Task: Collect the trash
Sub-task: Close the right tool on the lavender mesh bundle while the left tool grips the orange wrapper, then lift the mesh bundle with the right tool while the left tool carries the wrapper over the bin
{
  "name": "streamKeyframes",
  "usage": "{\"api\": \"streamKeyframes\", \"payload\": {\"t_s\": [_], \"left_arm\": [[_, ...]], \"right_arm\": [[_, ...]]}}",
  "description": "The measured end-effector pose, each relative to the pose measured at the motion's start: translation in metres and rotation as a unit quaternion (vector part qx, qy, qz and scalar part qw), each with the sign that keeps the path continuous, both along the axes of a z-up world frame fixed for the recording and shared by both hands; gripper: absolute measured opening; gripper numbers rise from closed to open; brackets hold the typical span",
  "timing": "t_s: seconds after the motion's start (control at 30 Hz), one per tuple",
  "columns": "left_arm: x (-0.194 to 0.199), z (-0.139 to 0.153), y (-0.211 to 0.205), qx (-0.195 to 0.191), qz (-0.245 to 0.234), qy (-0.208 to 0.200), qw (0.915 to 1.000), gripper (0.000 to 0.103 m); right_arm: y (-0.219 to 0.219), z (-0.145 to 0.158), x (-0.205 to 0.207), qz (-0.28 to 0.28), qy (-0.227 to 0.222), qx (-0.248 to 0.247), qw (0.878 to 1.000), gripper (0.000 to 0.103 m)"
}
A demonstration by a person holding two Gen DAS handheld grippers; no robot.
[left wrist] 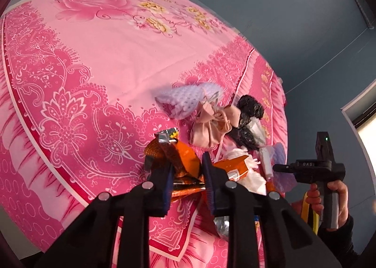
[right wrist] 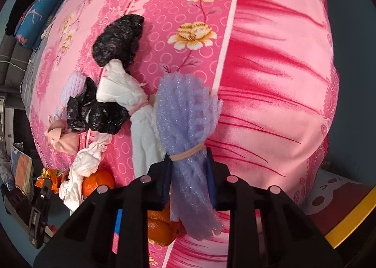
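A heap of trash lies near the corner of a bed covered by a pink floral sheet (left wrist: 105,61). My left gripper (left wrist: 188,176) is shut on a crumpled orange foil wrapper (left wrist: 181,159), which sticks out past the fingers. My right gripper (right wrist: 189,171) points steeply down and is shut on a lilac foam net (right wrist: 185,112) tied with a rubber band; the net fans out above the fingers. Between them lie a black plastic bag (right wrist: 98,112), white crumpled paper (right wrist: 117,89), a pink bag (left wrist: 209,127) and a second lilac foam net (left wrist: 188,98).
Another black crumpled lump (right wrist: 117,40) lies farther up the bed. Orange peel (right wrist: 98,183) sits at the bed's edge. A hand (left wrist: 333,195) holds the right tool's handle beside the bed. Pillows (right wrist: 35,16) lie at the far end. A yellow-rimmed item (right wrist: 347,218) stands on the floor.
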State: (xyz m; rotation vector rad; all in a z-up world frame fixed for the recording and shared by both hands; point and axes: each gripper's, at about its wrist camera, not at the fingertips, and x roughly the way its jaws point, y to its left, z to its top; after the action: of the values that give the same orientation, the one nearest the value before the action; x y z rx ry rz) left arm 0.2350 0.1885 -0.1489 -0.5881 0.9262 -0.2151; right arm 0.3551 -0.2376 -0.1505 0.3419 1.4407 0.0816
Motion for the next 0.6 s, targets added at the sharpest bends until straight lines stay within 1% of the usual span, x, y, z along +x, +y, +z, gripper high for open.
{"api": "streamKeyframes", "payload": {"t_s": [0.1,0.23,0.43,0.53,0.6], "left_arm": [[-0.007,0.01,0.007,-0.005,0.008,-0.018,0.9998,0.022],[-0.016,0.024,0.019,-0.016,0.027,-0.041,0.9987,0.022],[-0.031,0.047,0.032,-0.027,0.045,-0.071,0.9961,0.022],[-0.039,0.059,0.03,-0.024,0.044,-0.082,0.9953,0.022],[-0.044,0.068,0.024,-0.024,0.04,-0.089,0.9949,0.022]], "right_arm": [[0.001,0.017,-0.007,0.002,-0.022,0.006,1.0,0.025],[-0.001,0.046,-0.023,0.004,-0.061,0.019,0.998,0.025],[-0.011,0.089,-0.06,0.004,-0.108,0.069,0.992,0.025],[-0.023,0.111,-0.086,0.004,-0.132,0.096,0.987,0.025],[-0.031,0.121,-0.101,0.001,-0.145,0.105,0.984,0.025]]}}
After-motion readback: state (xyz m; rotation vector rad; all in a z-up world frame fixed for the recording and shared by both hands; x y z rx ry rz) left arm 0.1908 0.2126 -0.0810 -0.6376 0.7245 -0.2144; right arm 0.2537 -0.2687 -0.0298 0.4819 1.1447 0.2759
